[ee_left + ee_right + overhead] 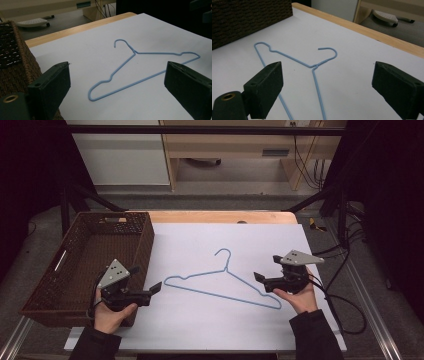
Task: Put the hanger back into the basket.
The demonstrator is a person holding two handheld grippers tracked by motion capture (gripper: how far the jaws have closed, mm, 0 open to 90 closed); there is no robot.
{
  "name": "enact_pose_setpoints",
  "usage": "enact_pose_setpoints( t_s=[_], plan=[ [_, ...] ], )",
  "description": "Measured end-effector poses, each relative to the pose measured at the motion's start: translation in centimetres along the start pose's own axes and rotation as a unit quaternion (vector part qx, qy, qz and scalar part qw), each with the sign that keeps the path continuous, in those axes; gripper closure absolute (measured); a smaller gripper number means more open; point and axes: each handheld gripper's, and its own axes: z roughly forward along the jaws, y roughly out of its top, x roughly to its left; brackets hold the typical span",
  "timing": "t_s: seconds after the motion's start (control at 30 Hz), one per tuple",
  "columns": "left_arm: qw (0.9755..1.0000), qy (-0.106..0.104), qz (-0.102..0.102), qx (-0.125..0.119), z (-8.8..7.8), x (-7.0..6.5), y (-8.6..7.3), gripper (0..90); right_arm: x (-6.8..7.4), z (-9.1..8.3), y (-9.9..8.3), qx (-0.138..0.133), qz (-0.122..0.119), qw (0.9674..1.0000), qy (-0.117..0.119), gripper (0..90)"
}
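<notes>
A light-blue wire hanger [226, 270] lies flat on the white sheet [200, 330], hook pointing away from me. My left gripper [145, 279] hovers just off the hanger's left end, jaws wide apart and empty. In the left gripper view the hanger [135, 53] lies ahead of the left gripper [118, 67]. My right gripper [267, 268] stands open by the hanger's right arm. From the right gripper [329, 66] the hanger [314, 66] runs forward under the gap, untouched by either jaw.
A dark woven basket [145, 240] sits at the left edge of the sheet, close beside my left hand; its wall shows as well [22, 67] [249, 17]. The wooden table edge [220, 216] runs along the back. Black cables [345, 305] trail at the right.
</notes>
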Motion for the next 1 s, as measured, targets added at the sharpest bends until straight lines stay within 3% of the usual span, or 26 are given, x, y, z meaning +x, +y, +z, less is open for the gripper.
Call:
enact_pose_setpoints(
  t_s=[0.4,0.67,0.97,1.0],
  plan=[
    [1.0000,-0.005,0.005,0.005,0.3,-0.4,0.0,6.6,-0.1,5.9,-0.4,0.067,-0.021,0.9975,0.012,18.7],
    [0.9999,-0.012,0.009,0.004,0.4,-0.9,0.2,6.6,0.3,8.0,-1.6,0.104,-0.034,0.9939,0.015,27.1],
    [0.9997,-0.019,0.013,0.009,0.7,-1.2,0.2,6.8,-0.2,9.7,-2.9,0.141,-0.026,0.9896,0.011,40.8],
    [0.9997,-0.019,0.013,0.011,0.8,-1.3,0.2,6.7,-0.3,10.0,-3.1,0.153,-0.030,0.9877,0.009,44.0]
  ],
)
